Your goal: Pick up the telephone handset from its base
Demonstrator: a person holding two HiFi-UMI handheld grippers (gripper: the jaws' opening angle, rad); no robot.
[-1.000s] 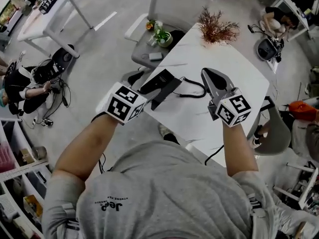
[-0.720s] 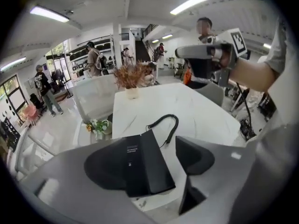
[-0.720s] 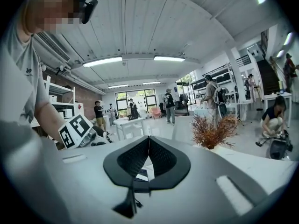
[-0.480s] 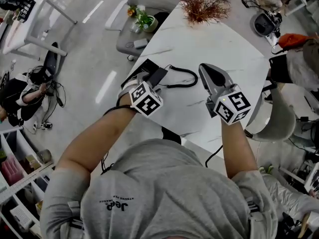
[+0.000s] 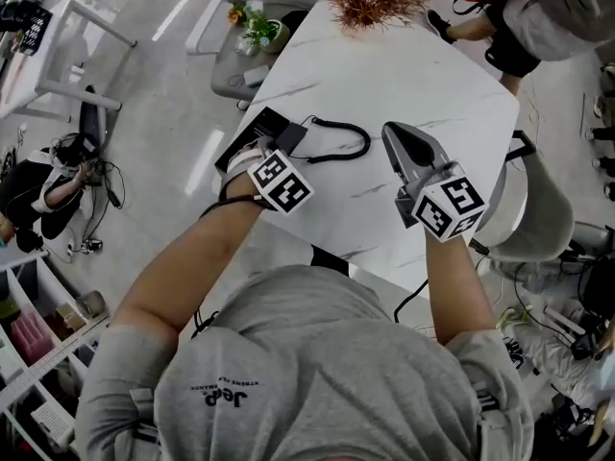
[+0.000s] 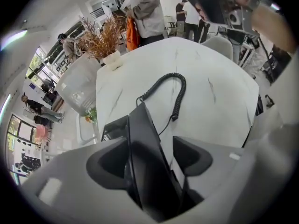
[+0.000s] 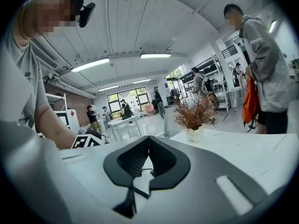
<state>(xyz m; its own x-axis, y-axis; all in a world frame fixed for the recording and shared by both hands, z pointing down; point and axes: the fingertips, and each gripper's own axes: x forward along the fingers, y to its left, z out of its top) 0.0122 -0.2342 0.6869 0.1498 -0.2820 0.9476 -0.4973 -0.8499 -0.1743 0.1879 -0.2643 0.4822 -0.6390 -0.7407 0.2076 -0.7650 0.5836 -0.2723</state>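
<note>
Jaws of left gripper point(image 6: 150, 155), just closing, stand apart astride the handset point(image 6: 140, 134) on its base point(image 6: 113, 127) at the table point(image 6: 210, 92) edge. Right gripper point(image 7: 147, 160) jaws together, empty.

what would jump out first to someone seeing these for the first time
The black telephone handset lies between the jaws of the left gripper, which have just been closing, at the left edge of the white table. Next comes its coiled cord curling across the marble, and the right gripper, shut and empty, held over the table beside it.
</note>
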